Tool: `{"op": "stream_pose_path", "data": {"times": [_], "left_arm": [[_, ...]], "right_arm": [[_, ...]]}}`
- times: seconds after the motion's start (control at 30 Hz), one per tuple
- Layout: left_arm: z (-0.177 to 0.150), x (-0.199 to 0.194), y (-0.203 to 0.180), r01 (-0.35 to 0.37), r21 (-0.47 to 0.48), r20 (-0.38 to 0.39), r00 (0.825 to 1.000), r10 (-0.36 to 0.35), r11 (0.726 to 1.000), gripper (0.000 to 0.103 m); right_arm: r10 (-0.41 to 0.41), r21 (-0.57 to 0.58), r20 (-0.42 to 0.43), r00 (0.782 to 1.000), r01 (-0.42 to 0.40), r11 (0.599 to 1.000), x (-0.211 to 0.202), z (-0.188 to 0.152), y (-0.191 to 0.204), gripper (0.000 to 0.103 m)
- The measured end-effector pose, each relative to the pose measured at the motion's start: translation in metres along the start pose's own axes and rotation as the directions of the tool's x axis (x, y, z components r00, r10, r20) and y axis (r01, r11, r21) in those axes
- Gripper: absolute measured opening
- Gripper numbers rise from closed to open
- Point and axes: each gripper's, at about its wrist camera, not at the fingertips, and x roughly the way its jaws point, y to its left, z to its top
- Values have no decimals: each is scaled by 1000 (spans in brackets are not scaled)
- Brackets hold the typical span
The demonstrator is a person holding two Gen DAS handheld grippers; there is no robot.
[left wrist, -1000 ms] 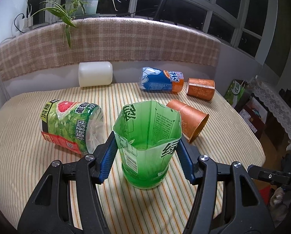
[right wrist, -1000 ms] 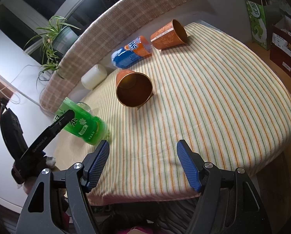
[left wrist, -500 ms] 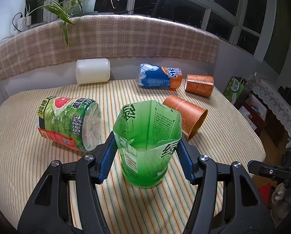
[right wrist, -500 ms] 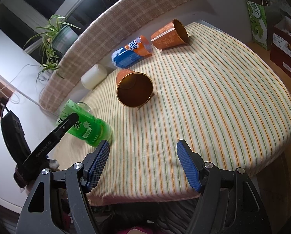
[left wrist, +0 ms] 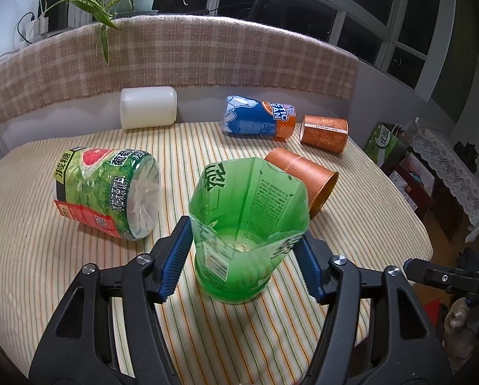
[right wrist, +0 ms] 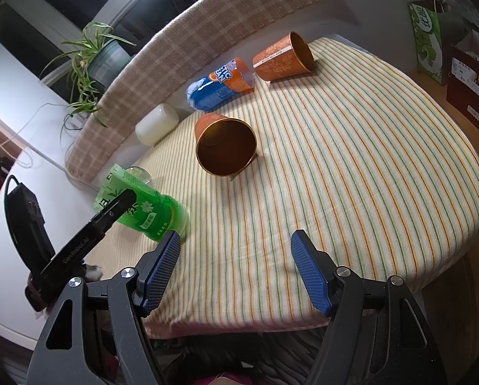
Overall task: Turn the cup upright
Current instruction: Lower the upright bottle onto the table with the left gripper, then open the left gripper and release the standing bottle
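Green translucent cup (left wrist: 246, 224) stands upright, rim jagged, label printed.

In the right wrist view, the left hand-held gripper (right wrist: 111, 211) at left covers part of the green cup (right wrist: 149, 208), which hides all but the clear rim of the bottle (right wrist: 138, 173) behind it, while the lower frame edge cuts off the striped surface (right wrist: 367, 192).
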Motion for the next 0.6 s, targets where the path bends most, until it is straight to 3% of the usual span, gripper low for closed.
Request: {"op": "stream_pose_path", "data": {"times": [0.23,0.6], "left_arm": [[-3,0,1,11,-3,-5,1000,-11,1000,80],[-18,1,11,3,-5,-46,999,-3,1000,85]], "right_arm": [[0,0,-1,1000,0,1000,1,-1,0,71],[-10,-28,12,1000,10,1000,3,-3,6,71]]}}
